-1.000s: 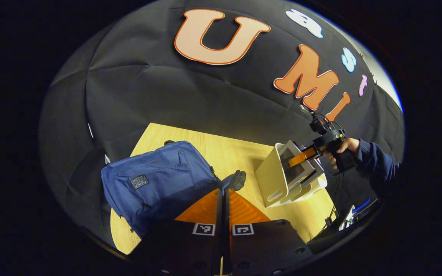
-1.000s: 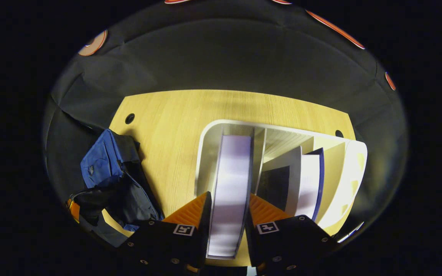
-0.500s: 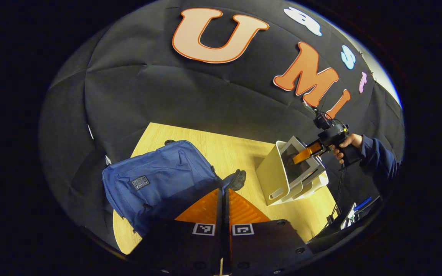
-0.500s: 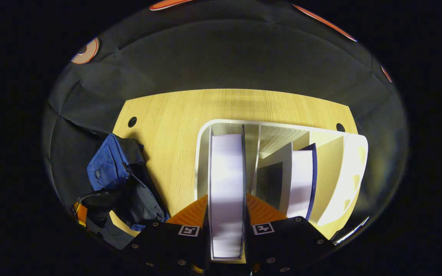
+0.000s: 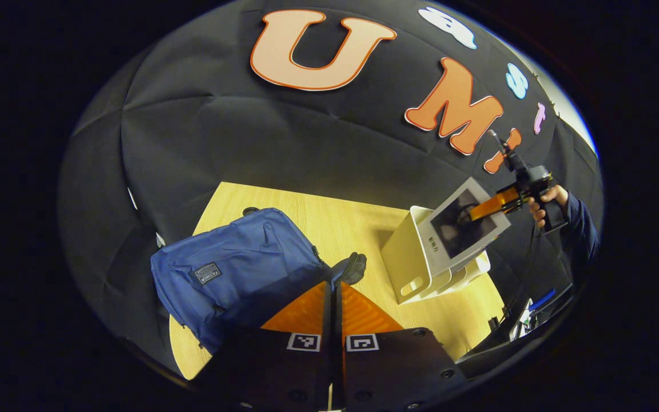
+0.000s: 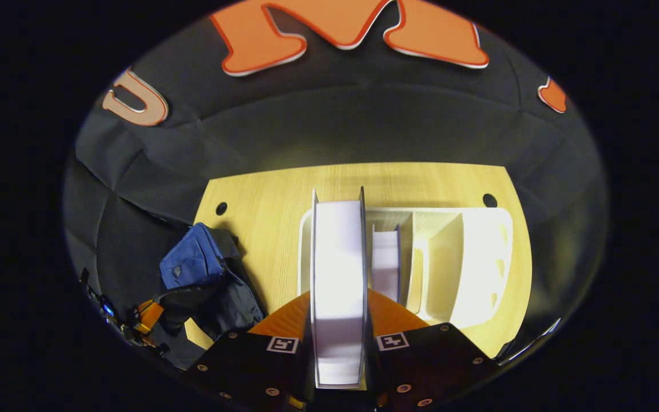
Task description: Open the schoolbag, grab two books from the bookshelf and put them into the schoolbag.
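Note:
The blue schoolbag (image 5: 232, 269) lies on the wooden table (image 5: 341, 223). My left gripper (image 5: 334, 284) is shut at the bag's dark edge, and a black strap end (image 5: 354, 268) sticks out past its tips. In the right gripper view the schoolbag (image 6: 192, 266) has its black opening pulled up to the left gripper (image 6: 147, 315). My right gripper (image 6: 338, 294) is shut on a book (image 6: 338, 274), whose white page edge faces me. The book (image 5: 467, 226) hangs tilted above the white bookshelf (image 5: 407, 266), held by the right gripper (image 5: 492, 203). A second book (image 6: 385, 260) stands in the bookshelf (image 6: 478, 257).
A hand (image 5: 547, 200) in a dark sleeve holds the right gripper near the booth wall. The table has round cable holes (image 6: 221, 208) at its back corners. Cables and small items (image 5: 530, 312) lie beyond the table's right edge. Bare wood runs between bag and shelf.
My right gripper has risen with the book, lifting it out of the bookshelf. The left gripper has stayed at the bag's edge.

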Demonstrator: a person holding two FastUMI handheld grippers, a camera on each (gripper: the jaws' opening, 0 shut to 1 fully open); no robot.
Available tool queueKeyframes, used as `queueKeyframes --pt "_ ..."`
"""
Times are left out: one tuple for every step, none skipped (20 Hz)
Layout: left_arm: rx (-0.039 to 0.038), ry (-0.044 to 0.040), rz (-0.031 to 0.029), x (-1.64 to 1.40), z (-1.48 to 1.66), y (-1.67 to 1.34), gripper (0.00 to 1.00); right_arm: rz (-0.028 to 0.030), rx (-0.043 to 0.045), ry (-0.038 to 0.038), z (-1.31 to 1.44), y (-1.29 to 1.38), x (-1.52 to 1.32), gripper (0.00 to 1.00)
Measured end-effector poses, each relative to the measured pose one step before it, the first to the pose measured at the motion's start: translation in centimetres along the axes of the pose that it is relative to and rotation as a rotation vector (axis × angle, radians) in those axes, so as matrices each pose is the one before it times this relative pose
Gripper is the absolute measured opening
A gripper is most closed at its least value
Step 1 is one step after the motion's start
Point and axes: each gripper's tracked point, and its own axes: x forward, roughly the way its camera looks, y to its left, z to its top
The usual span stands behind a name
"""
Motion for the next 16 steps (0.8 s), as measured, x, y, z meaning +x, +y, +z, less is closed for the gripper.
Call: queueKeyframes --pt "-0.00029 0.00100 0.00150 0.010 0.042 -0.023 0.02 0.01247 0.00767 -0.02254 0.443 0.019 -1.312 0.35" --pt "0.00232 0.00212 0.00165 -0.024 -0.011 -0.106 0.02 0.01251 0.00596 -0.02090 0.339 -0.072 -1.251 0.35" --pt "0.00398 0.00054 0.00199 -0.125 0.072 -0.022 0.02 0.01509 0.00419 -0.02107 0.330 0.043 -1.315 0.35" --pt "0.00122 0.00835 0.00024 -0.095 0.020 -0.065 0.02 0.01821 0.00354 -0.01916 0.160 0.212 -1.237 0.34" --pt "-0.00713 0.01518 0.00349 -0.265 -0.071 -0.014 0.02 0.02849 0.00084 -0.01429 0.057 0.471 -0.995 0.35" --pt "-0.00912 0.00975 0.00306 0.025 0.212 -0.099 0.02 0.03421 -0.00549 -0.00848 -0.218 0.614 -0.876 0.35" --pt "-0.00562 0.00882 0.00003 0.010 0.320 -0.062 0.02 0.03209 0.00031 -0.01691 -0.152 0.791 -0.581 0.34" --pt "0.00078 0.00627 0.00031 0.000 0.389 -0.146 0.02 0.03144 -0.00044 -0.01272 -0.475 0.996 -0.443 0.34" --pt "0.00468 0.00304 0.00317 -0.058 0.531 -0.069 0.02 0.02784 0.01372 -0.01177 -0.589 1.071 -0.194 0.35" --pt "0.01143 0.00454 0.00484 -0.227 0.359 0.084 0.02 0.03545 0.01134 -0.00544 -0.841 1.059 0.155 0.34" --pt "0.01175 0.00464 0.01107 0.027 0.543 0.094 0.02 0.03542 0.02181 -0.00636 -0.652 1.098 0.149 0.34" --pt "-0.00235 0.00270 0.00362 0.065 0.533 -0.028 0.02 0.03446 0.01368 0.00036 -0.616 0.879 0.321 0.34" --pt "-0.01285 0.02045 -0.00465 0.147 0.137 -0.191 0.02 0.02521 0.01343 -0.00486 -0.611 0.705 0.406 0.34" --pt "-0.02339 0.01773 0.00170 0.045 0.205 -0.044 0.02 0.02032 -0.00165 0.00414 -0.940 1.057 0.493 0.34" --pt "-0.01925 0.01509 -0.00218 0.088 0.226 -0.091 0.02 0.01564 0.00454 0.00369 -0.938 0.787 0.578 0.34" --pt "-0.00864 -0.00145 0.00429 0.064 0.343 0.277 0.02 0.02191 0.00510 0.00992 -1.030 0.765 0.522 0.34"
